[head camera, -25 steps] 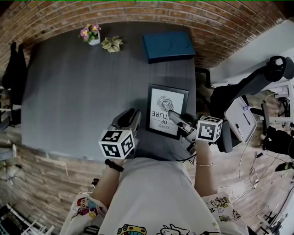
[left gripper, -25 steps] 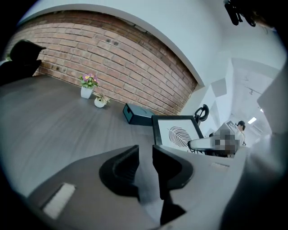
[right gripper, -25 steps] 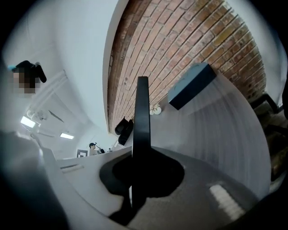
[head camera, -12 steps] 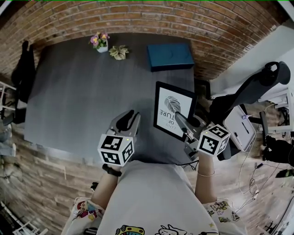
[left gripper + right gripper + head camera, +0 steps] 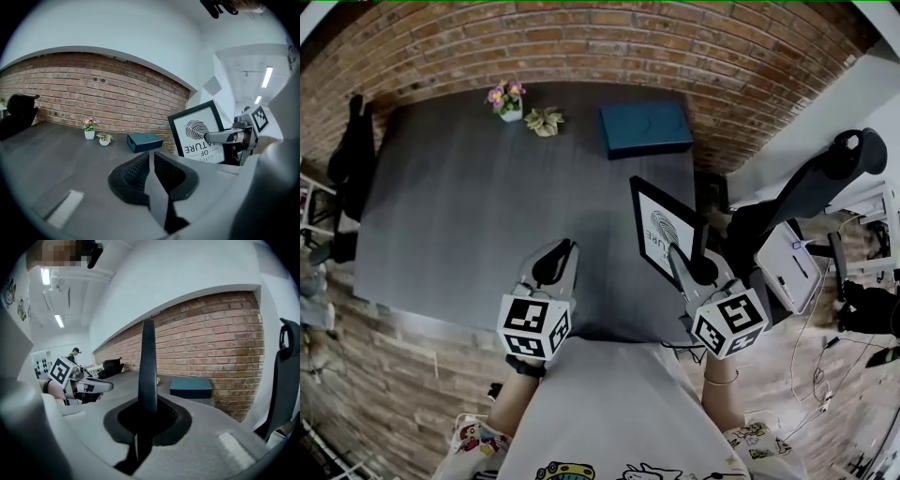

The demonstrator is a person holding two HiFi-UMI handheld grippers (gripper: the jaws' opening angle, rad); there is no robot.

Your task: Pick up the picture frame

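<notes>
The black picture frame (image 5: 664,236) with a white fingerprint print is off the dark table (image 5: 459,206) and tilted up on edge at the table's right side. My right gripper (image 5: 682,265) is shut on its near edge. In the right gripper view the frame (image 5: 149,366) shows edge-on as a dark bar pinched between the jaws. In the left gripper view its face (image 5: 197,133) stands at the right. My left gripper (image 5: 566,251) hovers left of the frame. Its jaws are closing to a narrow gap with nothing between them.
A teal box (image 5: 645,127) lies at the table's far edge by the brick wall. A small flower pot (image 5: 506,98) and a little succulent (image 5: 546,119) stand left of it. A dark office chair (image 5: 811,183) is off the table's right side.
Both grippers have risen. The frame has come up off the table and swung from lying flat to standing on edge. The left jaws have narrowed.
</notes>
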